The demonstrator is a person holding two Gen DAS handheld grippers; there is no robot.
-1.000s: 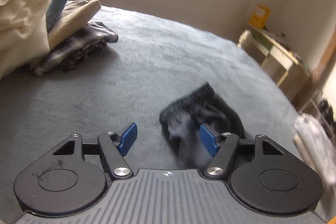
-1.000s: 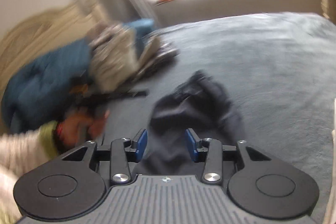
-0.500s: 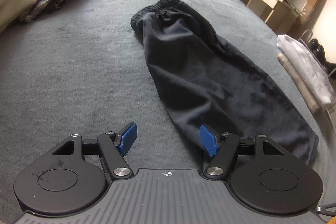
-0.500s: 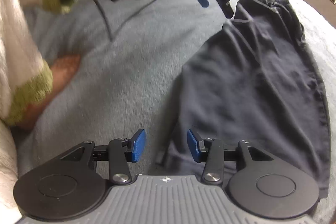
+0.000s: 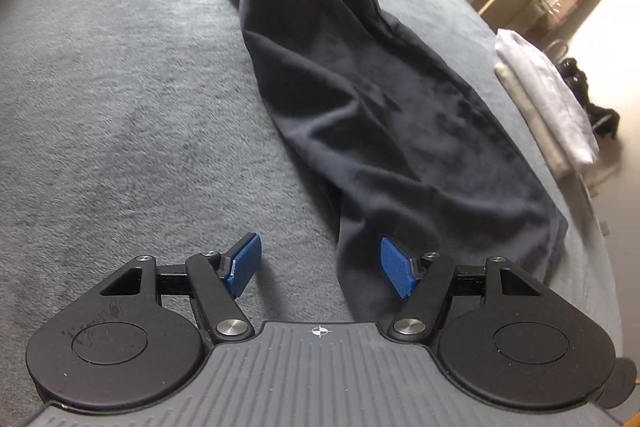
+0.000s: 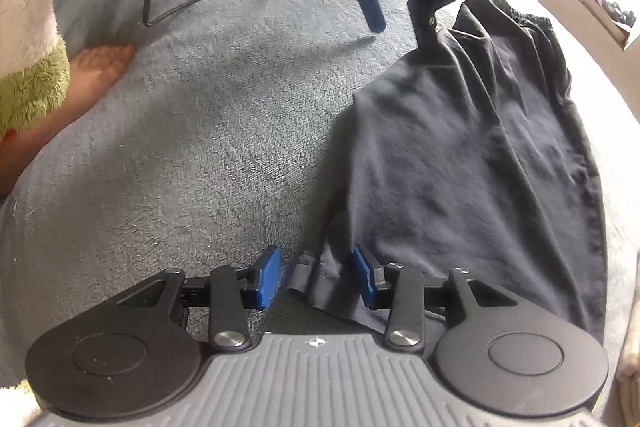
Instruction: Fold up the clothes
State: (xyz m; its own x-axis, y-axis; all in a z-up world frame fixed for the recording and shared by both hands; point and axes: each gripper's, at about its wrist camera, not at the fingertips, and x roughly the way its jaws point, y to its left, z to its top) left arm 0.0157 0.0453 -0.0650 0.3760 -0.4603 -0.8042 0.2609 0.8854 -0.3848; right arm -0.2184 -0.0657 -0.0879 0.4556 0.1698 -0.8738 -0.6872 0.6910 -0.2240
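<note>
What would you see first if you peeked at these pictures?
A pair of dark trousers stretched out long on the grey blanket, with the stretchy waistband at the far end. The right gripper has been closing its blue fingers around a corner of the trouser hem, though they do not look pressed on it yet. The left gripper is open over the trousers' edge, and a bare foot rests on the blanket nearby.

you see matt black cloth shorts (image 5: 360,99), soft and creased, lying on a grey blanket (image 5: 120,107) with a rough, fuzzy pile. beside the shorts, your gripper pads (image 6: 266,281) are ribbed blue plastic on matt black arms with shiny metal rivets.
</note>
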